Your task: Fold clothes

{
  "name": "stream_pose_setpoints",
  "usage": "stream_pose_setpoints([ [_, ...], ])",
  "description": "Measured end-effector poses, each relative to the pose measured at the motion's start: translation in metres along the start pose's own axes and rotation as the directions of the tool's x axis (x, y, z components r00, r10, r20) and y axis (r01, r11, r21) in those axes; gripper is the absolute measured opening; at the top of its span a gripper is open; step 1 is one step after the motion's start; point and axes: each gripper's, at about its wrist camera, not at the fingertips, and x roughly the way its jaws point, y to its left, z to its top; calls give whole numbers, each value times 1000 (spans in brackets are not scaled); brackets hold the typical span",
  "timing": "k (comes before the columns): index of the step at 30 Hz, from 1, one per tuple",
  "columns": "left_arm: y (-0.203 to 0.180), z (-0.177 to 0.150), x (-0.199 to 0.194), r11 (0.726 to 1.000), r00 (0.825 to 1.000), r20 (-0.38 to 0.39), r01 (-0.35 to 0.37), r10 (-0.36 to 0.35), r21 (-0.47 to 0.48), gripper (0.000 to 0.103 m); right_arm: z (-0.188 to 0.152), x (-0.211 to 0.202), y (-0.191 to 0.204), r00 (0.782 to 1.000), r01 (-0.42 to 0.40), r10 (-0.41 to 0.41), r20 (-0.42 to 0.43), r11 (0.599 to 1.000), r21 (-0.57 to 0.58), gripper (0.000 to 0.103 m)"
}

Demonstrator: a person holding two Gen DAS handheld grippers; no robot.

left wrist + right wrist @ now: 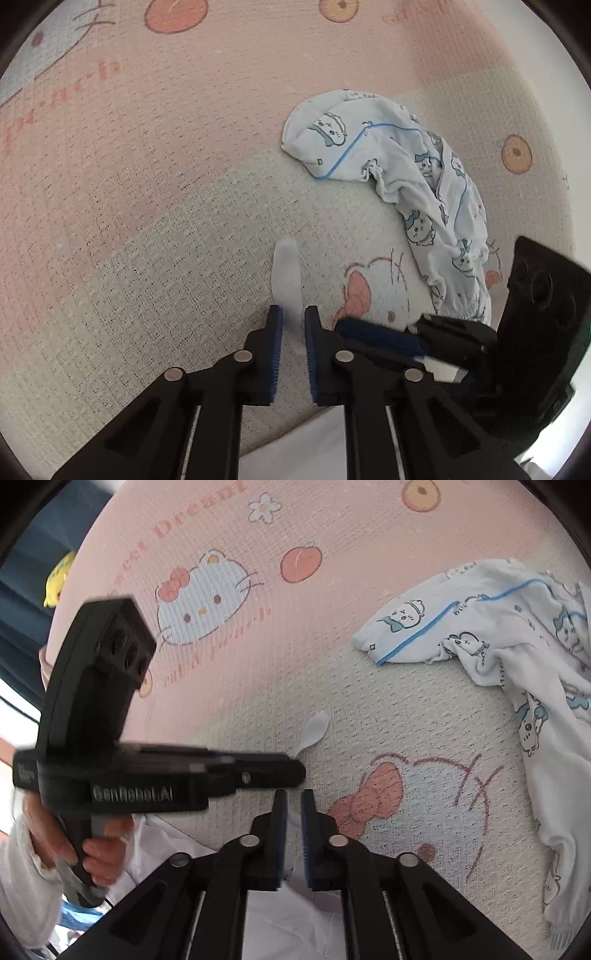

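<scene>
While the left hand-held gripper point(293, 321) pinches a thin white strip of cloth point(286, 273) on the pink cartoon mat point(147, 184), the right hand-held gripper point(294, 805) sits nearly pressed together; farther right, a crumpled white garment point(406, 177), blue-piped with cartoon animals, lies heaped.

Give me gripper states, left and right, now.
Left hand-held gripper: shut on the white sock.
Right hand-held gripper: nearly closed, white fabric between its pads; grip unclear.
</scene>
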Motion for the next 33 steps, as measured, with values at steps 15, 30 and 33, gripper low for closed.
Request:
stream_pose_setpoints([
  [15, 16, -18, -6, 998, 997, 48, 60, -58, -28, 10, 4, 15, -40, 944, -309, 329, 24, 856, 415, 53],
  [30, 9, -25, -10, 987, 986, 79, 151, -146, -57, 10, 26, 46, -23, 946, -299, 325, -2, 873, 385, 43],
  [33, 8, -28, -23, 986, 983, 97, 162, -157, -43, 10, 23, 41, -28, 939, -319, 344, 11, 859, 400, 28],
])
